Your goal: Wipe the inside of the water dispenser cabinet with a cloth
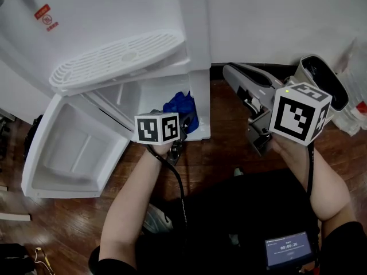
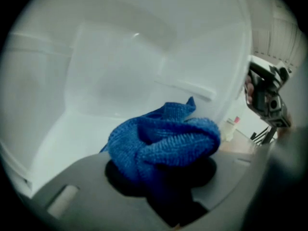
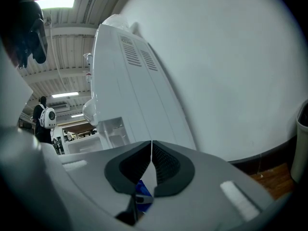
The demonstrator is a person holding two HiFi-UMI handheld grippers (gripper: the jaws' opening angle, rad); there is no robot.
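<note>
Cloth (image 2: 163,141), blue knitted fabric, bunched into a wad, is clamped in the left gripper (image 2: 161,179), its jaws part-closed on it. The wad sits inside the open lower cabinet (image 1: 129,96) of the white plastic water dispenser (image 1: 114,16), near the right inner wall; contact not discernible. White cabinet door (image 1: 69,153) hangs open at left. Right gripper (image 3: 152,153): jaws pressed together, nothing gripped, held right of the dispenser, apart from it.

Bright, even indoor light falls on the white water dispenser (image 1: 114,16). A ceiling lamp (image 3: 55,3) glows above and left of it. The wooden floor (image 1: 229,153) beside it lies dimmer. Both gripper views bend and darken at their round edges. The left one is soft, with deep shadow under the cloth (image 2: 163,138).
</note>
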